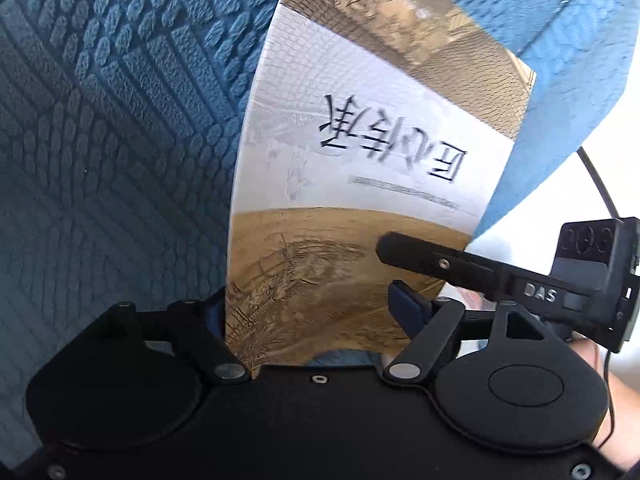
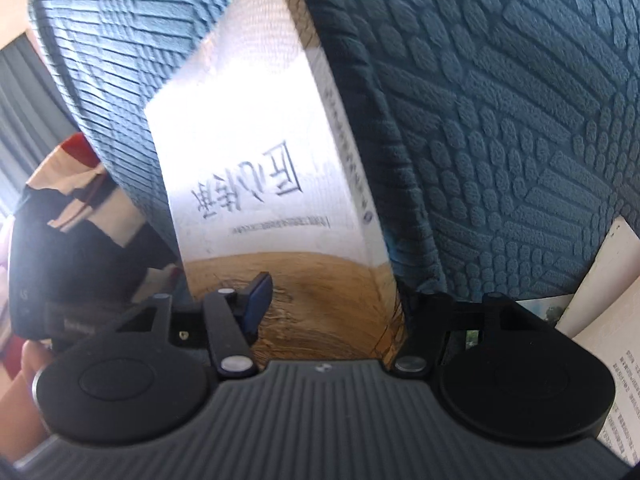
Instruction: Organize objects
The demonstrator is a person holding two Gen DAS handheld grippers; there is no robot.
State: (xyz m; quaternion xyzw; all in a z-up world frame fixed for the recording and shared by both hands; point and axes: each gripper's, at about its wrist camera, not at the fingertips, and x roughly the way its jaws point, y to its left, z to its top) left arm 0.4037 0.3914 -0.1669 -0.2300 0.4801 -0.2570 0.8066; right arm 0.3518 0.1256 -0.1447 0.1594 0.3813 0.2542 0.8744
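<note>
Book [image 1: 360, 168]: upright against blue cushion [image 1: 100, 140], loose pages [image 2: 612, 328] beside. Left hand-held gripper [image 1: 316, 312] and right hand-held gripper [image 2: 332, 304] clamp its lower edge. Advice: keep both grips level; avoid twisting the cover.

We see a white-and-tan paperback book [image 1: 352, 184] whose cover looks like coated paper, smooth with a soft sheen, the tan bands printed with a fine woodgrain-like drawing. Around it lies a blue textured fabric cushion [image 1: 112, 128], matt cloth with a raised, embossed pattern of ribs and pebbled ovals, rough to the eye. Our left black plastic gripper [image 1: 316, 316] looks matt and smooth, with small bright metal rivets at its joints; its blue finger pad [image 1: 406, 306] seems slightly glossy. Our right black plastic gripper [image 2: 328, 300] has a grey ribbed body. Beside it, open printed pages [image 2: 608, 344] look like plain matt paper.
</note>
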